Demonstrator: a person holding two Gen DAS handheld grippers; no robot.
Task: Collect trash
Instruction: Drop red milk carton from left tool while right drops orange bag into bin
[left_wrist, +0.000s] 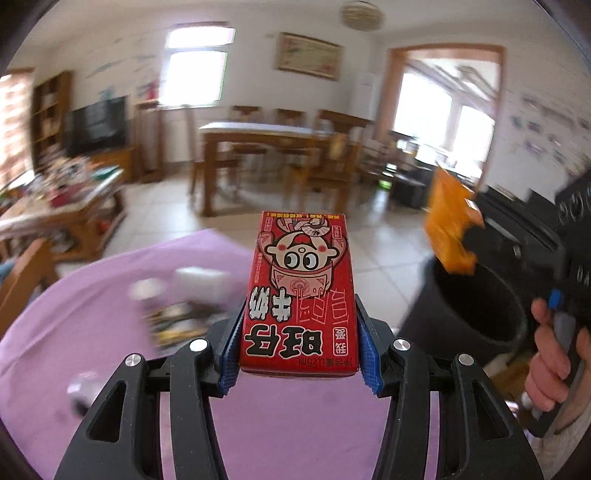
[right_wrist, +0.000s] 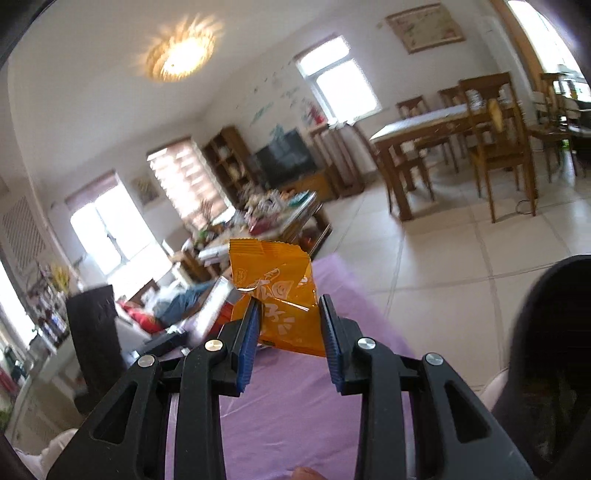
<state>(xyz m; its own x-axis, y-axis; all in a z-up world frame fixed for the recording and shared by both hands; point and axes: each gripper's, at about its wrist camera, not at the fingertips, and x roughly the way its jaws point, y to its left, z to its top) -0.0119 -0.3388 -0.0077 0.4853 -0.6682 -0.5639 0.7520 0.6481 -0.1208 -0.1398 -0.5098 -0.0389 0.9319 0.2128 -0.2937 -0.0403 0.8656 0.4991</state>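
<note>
- Milk carton (left_wrist: 299, 291), red, stands with its long axis running away from the camera along the fingers of the left gripper (left_wrist: 299, 328), its print upside down in that view.
- Blue pads (left_wrist: 232, 347) press its two long sides, so the carton is clamped above the purple tablecloth (left_wrist: 110, 295).
- Orange snack wrapper (right_wrist: 277, 295), crumpled, sticks up and forward out of the right gripper (right_wrist: 290, 332), whose pads pinch its lower part.
- From the left wrist view, a hand (left_wrist: 550, 354) grips the right tool's handle, holding the wrapper over the rim of the black bin (left_wrist: 480, 306).
- Writing: large Chinese characters and a cartoon face on the carton, with "125mL" near its base; white Chinese characters on the wrapper, unreadable.
</note>
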